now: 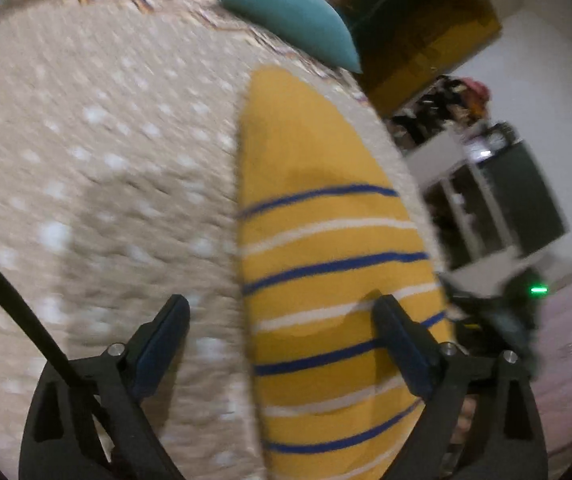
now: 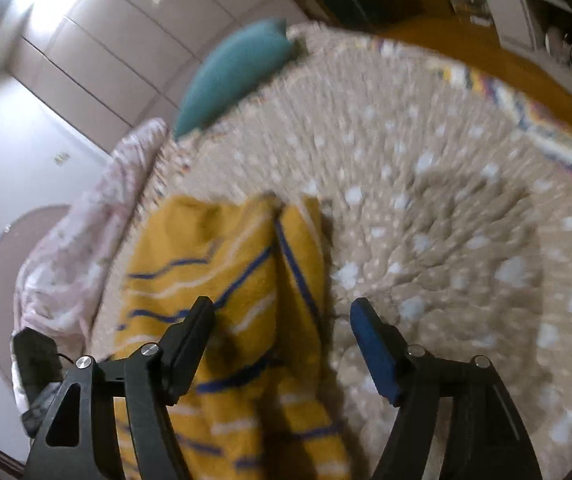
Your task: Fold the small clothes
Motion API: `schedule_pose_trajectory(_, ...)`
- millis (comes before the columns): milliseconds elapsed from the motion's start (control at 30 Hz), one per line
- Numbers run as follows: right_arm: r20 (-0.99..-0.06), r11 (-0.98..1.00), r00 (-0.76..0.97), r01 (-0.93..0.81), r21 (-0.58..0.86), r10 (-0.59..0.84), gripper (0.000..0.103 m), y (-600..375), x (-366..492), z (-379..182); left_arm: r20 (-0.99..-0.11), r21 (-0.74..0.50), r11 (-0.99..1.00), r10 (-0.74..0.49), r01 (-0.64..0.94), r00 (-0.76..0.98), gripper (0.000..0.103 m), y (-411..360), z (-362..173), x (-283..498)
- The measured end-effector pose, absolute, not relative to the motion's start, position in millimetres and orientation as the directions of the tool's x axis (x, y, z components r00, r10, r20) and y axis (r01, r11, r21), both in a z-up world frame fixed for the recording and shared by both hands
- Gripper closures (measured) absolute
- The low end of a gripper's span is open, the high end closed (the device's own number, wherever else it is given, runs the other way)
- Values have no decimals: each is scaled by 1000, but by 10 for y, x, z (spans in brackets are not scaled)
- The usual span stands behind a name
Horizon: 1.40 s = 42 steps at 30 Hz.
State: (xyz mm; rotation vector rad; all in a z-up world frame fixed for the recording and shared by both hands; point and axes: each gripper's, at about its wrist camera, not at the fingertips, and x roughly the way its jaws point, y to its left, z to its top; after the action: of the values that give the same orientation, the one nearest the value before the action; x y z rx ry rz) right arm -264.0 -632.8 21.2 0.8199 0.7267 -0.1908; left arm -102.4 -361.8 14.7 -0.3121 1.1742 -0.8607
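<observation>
Both views ride low over a bed point(image 1: 86, 152), each looking forward and slanting downward along its own hand-held gripper's two fingers. The left wrist view sits close above the yellow striped garment point(image 1: 325, 248), looking along it toward a teal pillow point(image 1: 293, 16) beyond its far end; shelves stand right of the garment. The right wrist view is equally close, with the garment point(image 2: 222, 280) lower left and the pillow point(image 2: 234, 68) beyond it. They share the garment, the pillow and the dotted bedcover.
</observation>
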Motion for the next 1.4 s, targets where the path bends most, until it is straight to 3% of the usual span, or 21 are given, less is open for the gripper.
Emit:
schedule_pose_trajectory(67, -646, 679, 749, 398, 617, 148, 28, -6309, -2518, 116, -646, -684, 601, -762, 414, 38, 10, -3724, 91, -1040)
schedule_pose_trajectory(133, -608, 652, 765, 352, 671, 213, 59, -6283, -2437, 103, -669, -654, 604, -743, 455, 26, 18, -3832, 114, -1114)
schedule_pose_trajectory(200, -586, 628, 771, 332, 704, 249, 69, -6235, -2375, 139, -683, -619, 612, -729, 492, 47, 44, -3852, 231, -1172)
schedule_pose_trajectory(267, -582, 664, 777, 307, 682, 238, 71, -6099, -2307, 302, -667, -626, 599, -743, 499, 57, 60, -3766, 436, -1152)
schedule_pose_trajectory(300, -570, 681, 787, 284, 675, 237, 72, -6018, -2292, 420, -661, -625, 596, -748, 505, 64, 60, -3718, 534, -1141)
schedule_pose_trajectory(467, -479, 741, 853, 182, 647, 209, 75, -5751, -2376, 899, -663, -525, 611, -730, 593, 165, 60, -3516, 1131, -1196)
schedule_pose_trajectory(567, -472, 759, 866, 194, 622, 165, 76, -5719, -2469, 907, -712, -430, 644, -673, 633, 200, 57, -3557, 1085, -1311)
schedule_pose_trajectory(633, -520, 754, 843, 253, 607, 136, 77, -5744, -2455, 744, -775, -366, 688, -598, 626, 205, 54, -3588, 798, -1379)
schedule_pose_trajectory(700, -659, 775, 752, 419, 473, -4, 78, -5815, -2451, 477, -841, -276, 758, -488, 592, 234, 39, -3672, 368, -1429)
schedule_pose_trajectory(767, -748, 753, 662, 515, 411, -44, 78, -5909, -2492, 249, -790, -310, 760, -540, 572, 290, 35, -3538, 296, -1459)
schedule_pose_trajectory(800, -749, 723, 662, 527, 448, -19, 78, -5977, -2590, 187, -791, -335, 756, -550, 563, 268, 35, -3506, 307, -1440)
schedule_pose_trajectory(900, -691, 697, 723, 500, 513, -10, 76, -6030, -2872, 334, -767, -436, 739, -604, 513, 218, 35, -3291, 457, -1377)
schedule_pose_trajectory(967, -653, 715, 757, 454, 531, 5, 72, -5978, -2956, 499, -748, -433, 744, -612, 509, 257, 35, -3170, 582, -1439)
schedule_pose_trajectory(1067, -612, 751, 789, 370, 546, 56, 56, -5821, -2903, 638, -735, -420, 752, -610, 508, 297, 35, -2998, 722, -1598)
schedule_pose_trajectory(1133, -617, 769, 782, 343, 539, 84, 55, -5681, -2827, 602, -739, -404, 758, -600, 511, 306, 35, -2959, 746, -1655)
schedule_pose_trajectory(1167, -625, 776, 773, 327, 539, 108, 56, -5569, -2818, 556, -743, -388, 759, -593, 523, 309, 35, -2947, 772, -1707)
schedule_pose_trajectory(1200, -633, 780, 761, 307, 546, 143, 81, -5473, -2789, 488, -745, -378, 759, -589, 530, 313, 35, -2934, 801, -1707)
schedule_pose_trajectory(1233, -645, 784, 745, 294, 546, 169, 97, -5372, -2769, 432, -745, -363, 759, -585, 541, 320, 35, -2943, 817, -1726)
schedule_pose_trajectory(1400, -659, 769, 734, 324, 551, 163, 98, -5203, -3093, 231, -734, -347, 736, -599, 581, 320, 35, -3161, 899, -1821)
